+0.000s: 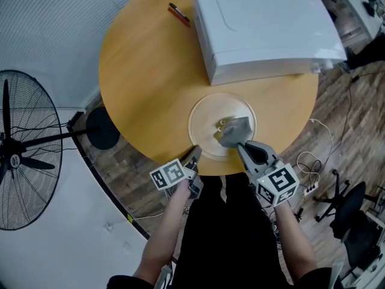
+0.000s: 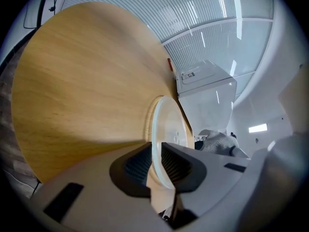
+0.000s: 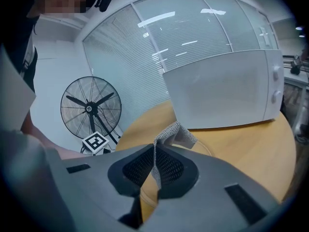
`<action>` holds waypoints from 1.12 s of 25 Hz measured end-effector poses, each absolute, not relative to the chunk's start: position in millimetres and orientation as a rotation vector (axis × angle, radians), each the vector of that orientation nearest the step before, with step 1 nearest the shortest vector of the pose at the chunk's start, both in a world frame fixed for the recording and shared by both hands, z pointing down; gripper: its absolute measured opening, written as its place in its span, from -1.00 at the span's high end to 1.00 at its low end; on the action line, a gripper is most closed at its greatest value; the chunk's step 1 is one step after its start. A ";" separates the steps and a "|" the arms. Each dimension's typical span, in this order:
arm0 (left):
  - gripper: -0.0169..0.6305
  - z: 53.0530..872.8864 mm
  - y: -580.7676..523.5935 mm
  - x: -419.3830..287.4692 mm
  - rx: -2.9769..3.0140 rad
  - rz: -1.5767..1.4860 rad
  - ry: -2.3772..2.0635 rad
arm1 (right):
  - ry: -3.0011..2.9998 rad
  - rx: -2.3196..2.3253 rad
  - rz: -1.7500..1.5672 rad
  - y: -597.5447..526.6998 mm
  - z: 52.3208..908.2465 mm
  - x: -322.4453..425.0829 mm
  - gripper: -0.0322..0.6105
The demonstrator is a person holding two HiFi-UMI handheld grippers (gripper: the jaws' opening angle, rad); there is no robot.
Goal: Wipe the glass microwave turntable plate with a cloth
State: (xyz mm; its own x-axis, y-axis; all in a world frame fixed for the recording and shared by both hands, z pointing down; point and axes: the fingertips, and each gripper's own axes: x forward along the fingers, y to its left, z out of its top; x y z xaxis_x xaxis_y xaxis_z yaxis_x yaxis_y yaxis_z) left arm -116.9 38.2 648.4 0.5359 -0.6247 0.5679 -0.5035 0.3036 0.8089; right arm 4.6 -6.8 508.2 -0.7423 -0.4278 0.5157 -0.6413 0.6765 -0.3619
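The glass turntable plate (image 1: pixel 204 116) lies flat on the round wooden table (image 1: pixel 144 65), just in front of the white microwave (image 1: pixel 264 23), toward the person's edge of the table. The left gripper (image 2: pixel 157 166) is at the plate rim on the side far from the microwave. The thin glass edge stands between its two ribbed pads, and they seem to press on it from both sides. The right gripper (image 3: pixel 154 170) is closed on a grey cloth (image 3: pixel 176 132), which rests on the middle of the plate. A standing fan (image 1: pixel 24 149) is on the floor, well apart from the microwave, to its left.
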 end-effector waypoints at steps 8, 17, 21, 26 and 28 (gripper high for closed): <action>0.84 650.5 38.5 -117.2 1.333 -0.095 -1.102 | -2.378 0.723 0.582 2.7 544.2 -7.4 0.83; 0.86 650.7 39.9 -121.3 1.314 -0.116 -1.096 | -2.280 0.553 0.374 19.8 585.0 -39.7 0.83; 0.86 650.3 39.2 -118.5 1.318 -0.114 -1.095 | -2.233 0.501 0.262 20.5 602.5 -50.0 0.82; 0.86 650.0 38.8 -117.3 1.320 -0.113 -1.097 | -2.187 0.445 0.185 21.8 622.6 -62.9 0.82; 0.86 650.3 38.4 -117.5 1.322 -0.114 -1.097 | -2.173 0.424 0.167 22.5 628.7 -66.6 0.82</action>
